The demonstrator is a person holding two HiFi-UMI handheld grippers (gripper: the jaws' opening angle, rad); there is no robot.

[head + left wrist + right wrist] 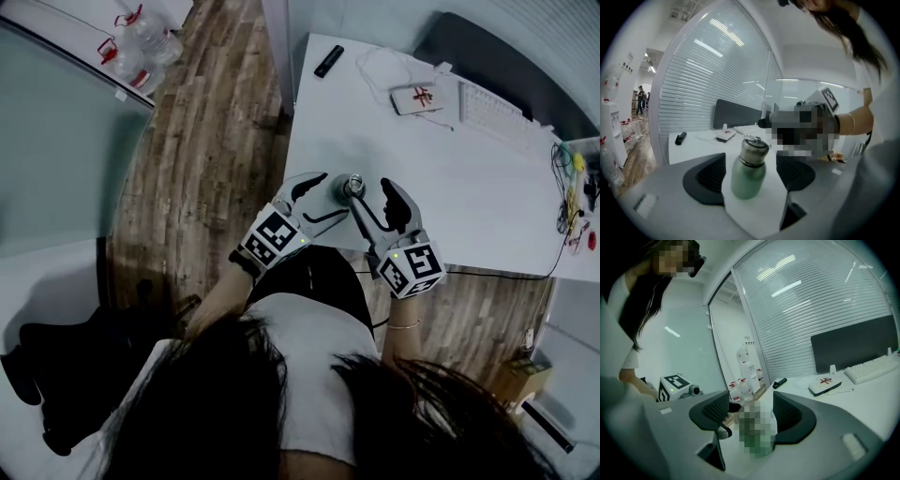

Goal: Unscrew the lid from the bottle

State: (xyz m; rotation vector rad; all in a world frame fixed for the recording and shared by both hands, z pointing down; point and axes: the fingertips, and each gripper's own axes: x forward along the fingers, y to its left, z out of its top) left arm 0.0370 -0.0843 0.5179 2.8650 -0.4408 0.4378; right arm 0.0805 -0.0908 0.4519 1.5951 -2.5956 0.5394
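A green bottle (748, 177) with a steel lid (753, 151) stands upright on the white table (450, 187) near its front edge, its lid (353, 185) bright in the head view. My left gripper (333, 194) is open on the bottle's left. In the left gripper view (750, 180) a gap shows between each pad and the bottle. My right gripper (371, 195) is at the bottle's right. In the right gripper view the bottle (757, 432) is blurred between the jaws (751, 416), with a gap at the left pad.
A black stick-shaped object (329, 60), a white box with a red mark (417, 97) and a keyboard (492, 111) lie at the table's back. Cables (572, 202) are at its right edge. Water jugs (141, 47) stand on the wooden floor to the left.
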